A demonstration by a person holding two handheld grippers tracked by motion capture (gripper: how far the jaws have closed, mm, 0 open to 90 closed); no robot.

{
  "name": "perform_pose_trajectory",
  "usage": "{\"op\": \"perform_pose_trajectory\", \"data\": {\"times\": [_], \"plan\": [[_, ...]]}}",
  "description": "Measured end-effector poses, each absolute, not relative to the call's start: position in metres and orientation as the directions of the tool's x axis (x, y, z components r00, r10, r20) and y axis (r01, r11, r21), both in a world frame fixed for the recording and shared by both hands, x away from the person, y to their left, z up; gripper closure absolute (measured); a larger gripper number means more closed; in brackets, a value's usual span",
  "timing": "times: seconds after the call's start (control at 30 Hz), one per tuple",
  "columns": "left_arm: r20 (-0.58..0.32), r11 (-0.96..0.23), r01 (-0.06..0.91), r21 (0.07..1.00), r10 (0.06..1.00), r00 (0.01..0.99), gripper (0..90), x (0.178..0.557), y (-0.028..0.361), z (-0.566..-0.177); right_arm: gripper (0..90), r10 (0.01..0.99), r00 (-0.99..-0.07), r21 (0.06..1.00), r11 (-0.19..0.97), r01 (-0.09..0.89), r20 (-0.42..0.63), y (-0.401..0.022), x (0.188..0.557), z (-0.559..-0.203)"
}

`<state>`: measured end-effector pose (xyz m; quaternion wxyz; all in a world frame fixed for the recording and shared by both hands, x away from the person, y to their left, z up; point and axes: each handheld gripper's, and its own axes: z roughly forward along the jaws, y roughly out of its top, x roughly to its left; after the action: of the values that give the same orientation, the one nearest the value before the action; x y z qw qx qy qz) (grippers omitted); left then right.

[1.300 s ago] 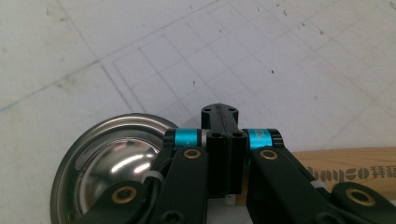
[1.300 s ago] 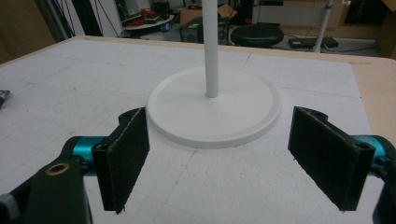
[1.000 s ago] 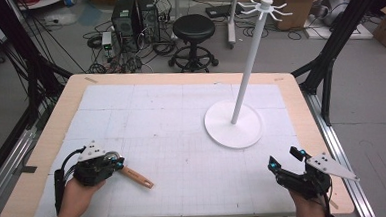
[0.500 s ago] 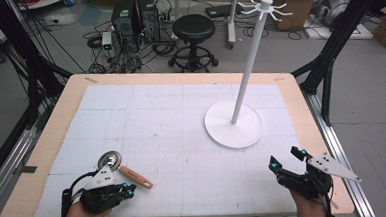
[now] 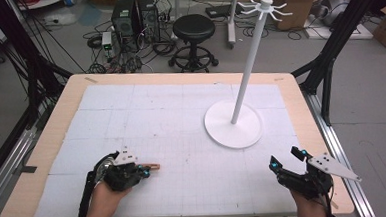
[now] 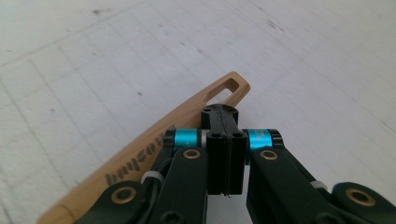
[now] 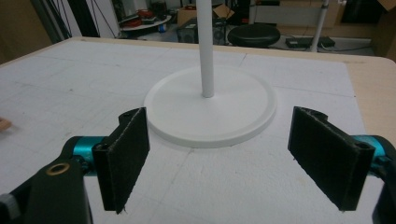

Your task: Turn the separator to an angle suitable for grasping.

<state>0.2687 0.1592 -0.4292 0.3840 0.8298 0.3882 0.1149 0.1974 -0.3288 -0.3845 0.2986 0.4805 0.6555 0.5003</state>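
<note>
A utensil with a light wooden handle (image 5: 153,166) lies on the white mat near the table's front left. My left gripper (image 5: 142,169) hovers over it and covers most of it, so just the handle's end sticks out to the right. In the left gripper view the black jaws (image 6: 219,113) are pressed together with nothing between them. The slotted wooden handle (image 6: 154,149) runs just beside and under them. My right gripper (image 5: 285,157) rests near the front right edge. Its jaws (image 7: 219,158) stand wide open and empty, facing the white stand.
A white stand with a round base (image 5: 217,130), a tall pole and a ring of hooks on top (image 5: 263,4) rises at the right middle of the mat; its base (image 7: 243,116) lies just ahead of my right gripper. A black stool (image 5: 193,28) stands beyond the table.
My left hand swung toward the table's front edge, then right, onto the utensil, hiding its metal head. The handle's end now points more to the right. The right gripper stayed still.
</note>
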Motion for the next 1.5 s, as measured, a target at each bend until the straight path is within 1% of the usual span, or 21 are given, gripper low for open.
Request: {"op": "perform_pose_trajectory", "data": {"times": [0.33, 0.47, 0.6, 0.7, 0.77, 0.87, 0.9, 0.97, 1.03, 1.1, 1.13, 1.2, 1.23, 1.3, 1.33, 1.37, 1.4, 1.43, 1.47, 1.5], "plan": [[-0.080, -0.372, 0.598, 0.710, 0.801, 0.594, 89.6, 0.299, 0.161, -0.431, 19.4, 0.929, -0.358, 0.942, 0.038, 0.335, 0.090, -0.330, 0.198, -0.385], [-0.099, -0.341, 0.602, 0.722, 0.811, 0.577, 89.5, 0.302, 0.166, -0.430, 19.4, 0.930, -0.357, 0.943, 0.035, 0.332, 0.091, -0.331, 0.198, -0.385], [-0.098, -0.339, 0.593, 0.731, 0.807, 0.582, 89.3, 0.300, 0.168, -0.427, 19.4, 0.929, -0.356, 0.941, 0.031, 0.338, 0.097, -0.331, 0.198, -0.386], [-0.098, -0.320, 0.593, 0.739, 0.820, 0.564, 88.1, 0.301, 0.171, -0.425, 19.4, 0.929, -0.358, 0.941, 0.035, 0.336, 0.093, -0.331, 0.198, -0.386], [-0.119, -0.285, 0.577, 0.765, 0.819, 0.562, 87.4, 0.299, 0.179, -0.419, 19.4, 0.929, -0.359, 0.942, 0.035, 0.334, 0.093, -0.331, 0.197, -0.385], [-0.121, -0.267, 0.557, 0.787, 0.818, 0.563, 87.0, 0.295, 0.187, -0.412, 19.4, 0.930, -0.357, 0.942, 0.034, 0.333, 0.093, -0.332, 0.197, -0.385], [-0.138, -0.234, 0.546, 0.804, 0.820, 0.555, 87.0, 0.290, 0.197, -0.406, 19.4, 0.930, -0.356, 0.942, 0.033, 0.334, 0.094, -0.332, 0.198, -0.386], [-0.139, -0.225, 0.536, 0.813, 0.820, 0.555, 87.0, 0.289, 0.203, -0.404, 19.4, 0.930, -0.355, 0.941, 0.030, 0.337, 0.098, -0.332, 0.198, -0.386], [-0.162, -0.166, 0.497, 0.852, 0.818, 0.551, 87.0, 0.279, 0.226, -0.397, 19.4, 0.930, -0.357, 0.942, 0.034, 0.334, 0.093, -0.331, 0.198, -0.386], [-0.168, -0.151, 0.482, 0.863, 0.815, 0.555, 85.3, 0.276, 0.232, -0.396, 19.4, 0.929, -0.358, 0.942, 0.033, 0.335, 0.095, -0.331, 0.197, -0.386], [-0.174, -0.134, 0.457, 0.879, 0.803, 0.570, 83.6, 0.270, 0.241, -0.396, 19.4, 0.928, -0.360, 0.941, 0.035, 0.338, 0.095, -0.330, 0.197, -0.386], [-0.175, -0.129, 0.446, 0.886, 0.796, 0.579, 79.8, 0.267, 0.245, -0.396, 19.4, 0.928, -0.360, 0.940, 0.035, 0.339, 0.095, -0.330, 0.197, -0.386], [-0.177, -0.119, 0.431, 0.894, 0.791, 0.586, 79.8, 0.264, 0.248, -0.396, 19.4, 0.928, -0.360, 0.940, 0.035, 0.339, 0.095, -0.330, 0.197, -0.386], [-0.172, -0.105, 0.400, 0.910, 0.783, 0.597, 69.7, 0.258, 0.255, -0.398, 19.3, 0.927, -0.363, 0.940, 0.035, 0.340, 0.097, -0.330, 0.197, -0.386], [-0.172, -0.105, 0.400, 0.910, 0.783, 0.597, 64.0, 0.258, 0.255, -0.398, 19.3, 0.927, -0.363, 0.939, 0.034, 0.343, 0.099, -0.330, 0.197, -0.386], [-0.178, -0.091, 0.392, 0.916, 0.782, 0.598, 64.0, 0.257, 0.257, -0.399, 19.3, 0.927, -0.363, 0.939, 0.034, 0.343, 0.099, -0.330, 0.197, -0.386], [-0.180, -0.086, 0.385, 0.919, 0.778, 0.602, 58.2, 0.257, 0.258, -0.399, 19.3, 0.925, -0.368, 0.939, 0.039, 0.341, 0.095, -0.329, 0.197, -0.386], [-0.171, -0.088, 0.369, 0.925, 0.771, 0.613, 47.0, 0.256, 0.260, -0.400, 19.3, 0.921, -0.376, 0.939, 0.041, 0.343, 0.097, -0.328, 0.197, -0.386], [-0.171, -0.088, 0.369, 0.925, 0.771, 0.613, 40.8, 0.256, 0.260, -0.400, 19.3, 0.921, -0.376, 0.939, 0.041, 0.343, 0.097, -0.328, 0.197, -0.386], [-0.153, -0.099, 0.356, 0.929, 0.773, 0.615, 34.9, 0.256, 0.260, -0.400, 19.2, 0.917, -0.388, 0.939, 0.050, 0.339, 0.091, -0.328, 0.196, -0.385]]}}
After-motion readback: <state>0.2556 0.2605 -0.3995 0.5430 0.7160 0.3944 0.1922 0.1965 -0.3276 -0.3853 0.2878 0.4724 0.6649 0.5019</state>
